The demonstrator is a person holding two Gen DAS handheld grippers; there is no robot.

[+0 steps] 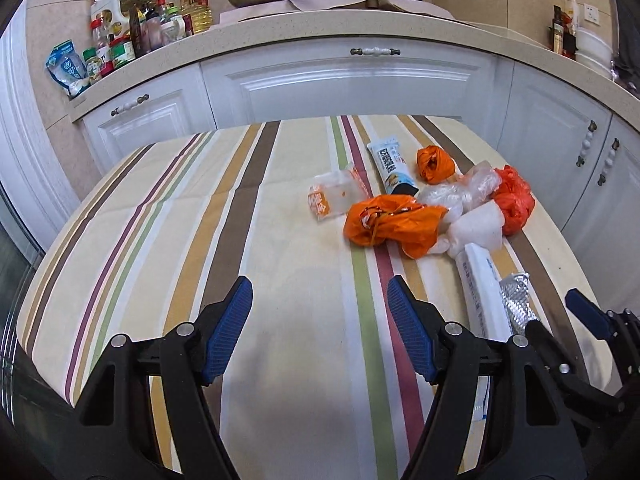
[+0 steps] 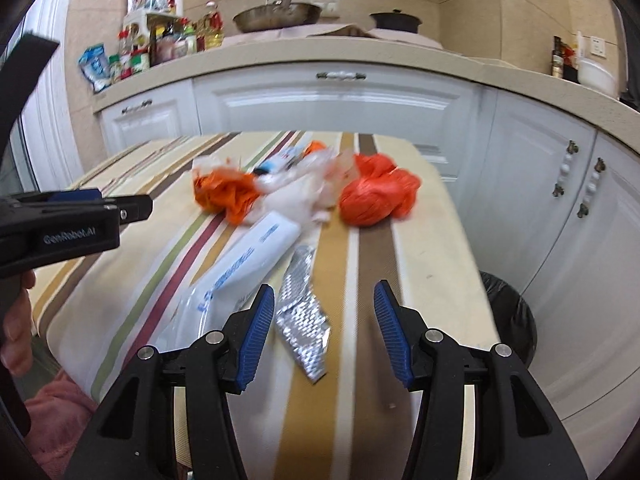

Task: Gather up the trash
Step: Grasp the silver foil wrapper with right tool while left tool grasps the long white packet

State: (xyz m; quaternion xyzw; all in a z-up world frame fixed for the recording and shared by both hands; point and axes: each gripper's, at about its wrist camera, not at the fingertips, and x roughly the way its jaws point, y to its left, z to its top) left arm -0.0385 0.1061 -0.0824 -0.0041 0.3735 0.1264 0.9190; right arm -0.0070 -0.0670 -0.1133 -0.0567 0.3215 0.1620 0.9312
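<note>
Ribbed blue-padded right gripper (image 2: 324, 332) wide and empty, left gripper (image 1: 320, 328) likewise, crinkled foil wrapper (image 2: 302, 320), striped cloth (image 1: 160, 220)

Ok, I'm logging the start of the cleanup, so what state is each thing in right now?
left gripper: open, empty, over bare tablecloth.
right gripper: open, empty, foil wrapper just ahead.
foil wrapper: crumpled, flat on the table.
orange bag: crumpled, lying in the pile.
red bag: bunched up, at the pile's right.
white tube: lying on its side.
trash bin: black liner fitted, beside the table; contents hidden.
</note>
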